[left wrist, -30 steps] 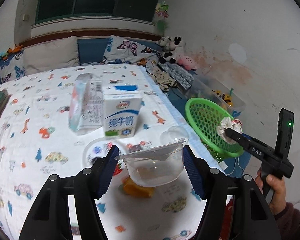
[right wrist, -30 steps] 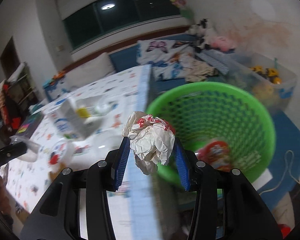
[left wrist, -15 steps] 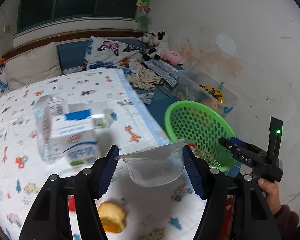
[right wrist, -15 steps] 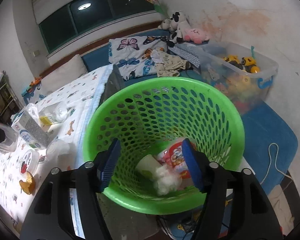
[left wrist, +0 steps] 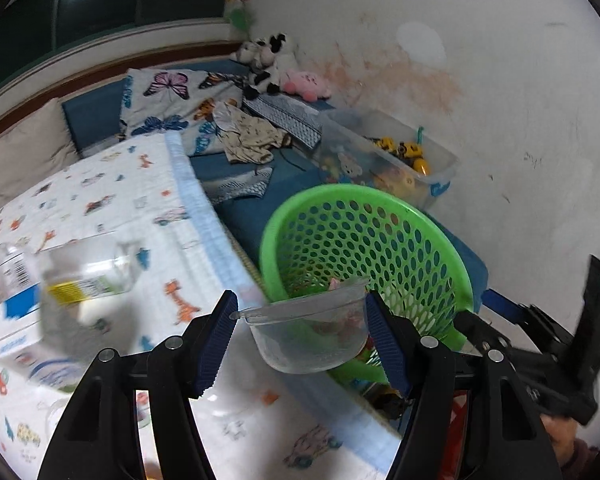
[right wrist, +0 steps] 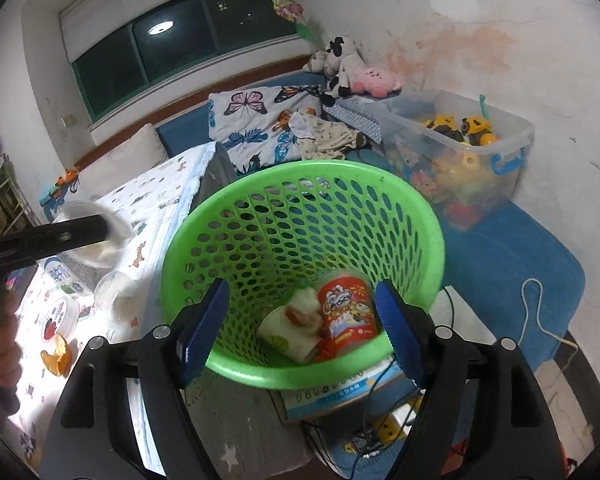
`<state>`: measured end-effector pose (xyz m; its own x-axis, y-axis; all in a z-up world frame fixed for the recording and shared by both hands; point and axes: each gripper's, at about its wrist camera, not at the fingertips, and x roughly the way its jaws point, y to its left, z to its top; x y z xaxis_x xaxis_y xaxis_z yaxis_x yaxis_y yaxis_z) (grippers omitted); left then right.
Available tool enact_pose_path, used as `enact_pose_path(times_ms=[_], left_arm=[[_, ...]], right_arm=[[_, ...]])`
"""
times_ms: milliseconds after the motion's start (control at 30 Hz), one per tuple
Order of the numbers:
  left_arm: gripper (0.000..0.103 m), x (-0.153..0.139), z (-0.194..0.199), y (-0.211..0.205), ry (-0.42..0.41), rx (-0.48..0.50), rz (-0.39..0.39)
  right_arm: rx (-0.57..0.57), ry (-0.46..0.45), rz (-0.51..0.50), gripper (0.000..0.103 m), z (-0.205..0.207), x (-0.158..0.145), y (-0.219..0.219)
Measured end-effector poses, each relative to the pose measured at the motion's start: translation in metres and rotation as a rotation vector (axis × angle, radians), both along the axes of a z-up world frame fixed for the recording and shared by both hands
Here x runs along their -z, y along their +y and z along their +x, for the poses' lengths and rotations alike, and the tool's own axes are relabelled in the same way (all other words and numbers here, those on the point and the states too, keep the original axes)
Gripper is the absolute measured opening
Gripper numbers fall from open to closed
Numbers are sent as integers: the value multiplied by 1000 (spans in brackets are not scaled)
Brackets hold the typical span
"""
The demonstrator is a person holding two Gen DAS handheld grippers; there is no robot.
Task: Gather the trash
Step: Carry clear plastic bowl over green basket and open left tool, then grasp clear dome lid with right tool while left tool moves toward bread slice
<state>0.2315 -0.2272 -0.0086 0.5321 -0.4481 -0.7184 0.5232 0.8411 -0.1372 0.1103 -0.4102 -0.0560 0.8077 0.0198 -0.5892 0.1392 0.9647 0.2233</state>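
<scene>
Our right gripper (right wrist: 302, 320), jaws opening and now empty, has dropped its paper wad into the green basket (right wrist: 384, 178) below; left gripper (left wrist: 300, 336), clamping the clear plastic cup (left wrist: 308, 336), nears next.

1. A round ceiling lamp's reflection (right wrist: 161, 29) glared in the dark window (right wrist: 188, 32); the room was evenly lit.
2. The near-left items in the left view smeared with motion blur.
3. Fisheye bending darkened every corner.
</scene>
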Motion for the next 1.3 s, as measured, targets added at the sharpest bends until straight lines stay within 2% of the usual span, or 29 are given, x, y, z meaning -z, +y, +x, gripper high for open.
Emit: enact_pose_path(times_ms=[167, 467, 600, 700, 967, 1300], left_arm=[[63, 17, 12, -30, 45, 23, 25], [64, 32, 15, -58, 90, 70, 20], [76, 34, 13, -62, 104, 86, 0], [77, 30, 8, -59, 95, 102, -9], [77, 15, -11, -14, 66, 60, -36], [77, -1, -34, 88, 17, -105, -73]], right_arm=[[15, -2, 13, 78, -13, 4, -3], [31, 11, 30, 78, -27, 11, -6], [31, 11, 38, 78, -30, 12, -3], [23, 9, 38, 78, -31, 10, -1], [-34, -17, 29, 81, -33, 1, 21], [-175, -24, 3, 85, -12, -8, 71]])
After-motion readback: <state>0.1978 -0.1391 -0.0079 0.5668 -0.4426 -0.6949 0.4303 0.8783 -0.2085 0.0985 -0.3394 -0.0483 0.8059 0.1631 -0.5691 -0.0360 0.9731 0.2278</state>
